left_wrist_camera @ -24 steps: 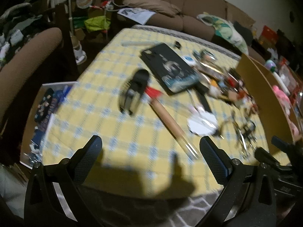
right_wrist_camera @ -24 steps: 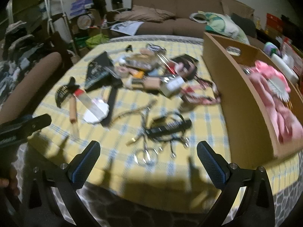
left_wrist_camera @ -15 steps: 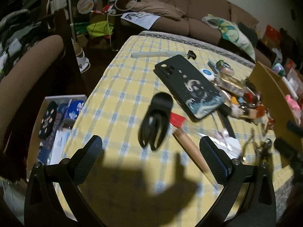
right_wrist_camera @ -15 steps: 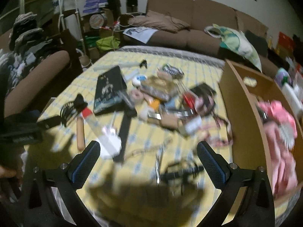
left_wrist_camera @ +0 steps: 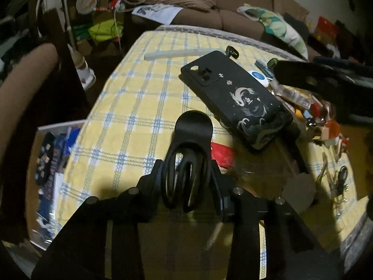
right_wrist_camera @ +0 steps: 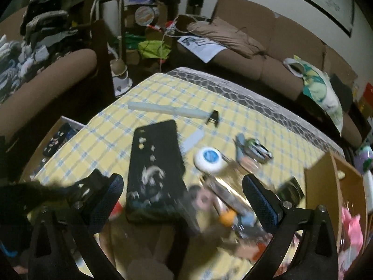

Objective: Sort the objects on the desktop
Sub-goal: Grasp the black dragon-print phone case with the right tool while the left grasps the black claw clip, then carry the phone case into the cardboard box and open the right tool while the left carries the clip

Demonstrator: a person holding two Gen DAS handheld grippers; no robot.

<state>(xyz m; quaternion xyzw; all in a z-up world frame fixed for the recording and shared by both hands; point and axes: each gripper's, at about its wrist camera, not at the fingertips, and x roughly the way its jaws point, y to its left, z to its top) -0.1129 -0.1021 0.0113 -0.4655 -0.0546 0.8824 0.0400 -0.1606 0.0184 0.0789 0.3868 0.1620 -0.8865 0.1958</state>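
left gripper (left_wrist_camera: 189, 182) clamped on black hair claw (left_wrist_camera: 188, 154); phone case (left_wrist_camera: 235, 98) just beyond; right gripper (right_wrist_camera: 181, 200) spread wide.

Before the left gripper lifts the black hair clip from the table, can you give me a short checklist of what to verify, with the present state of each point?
1. Hair clip sits between the left gripper fingers: ok.
2. Pads firmly pressed on the clip: cannot tell; the jaws are narrow around it, contact is dark.
3. Clip is free of the black phone case: ok, they lie apart.
4. Red-tipped item beside the clip will not snag: cannot tell, it lies very close.
5. Right gripper is empty and open: ok.
6. Wooden box visible for sorting: ok, at the right edge.
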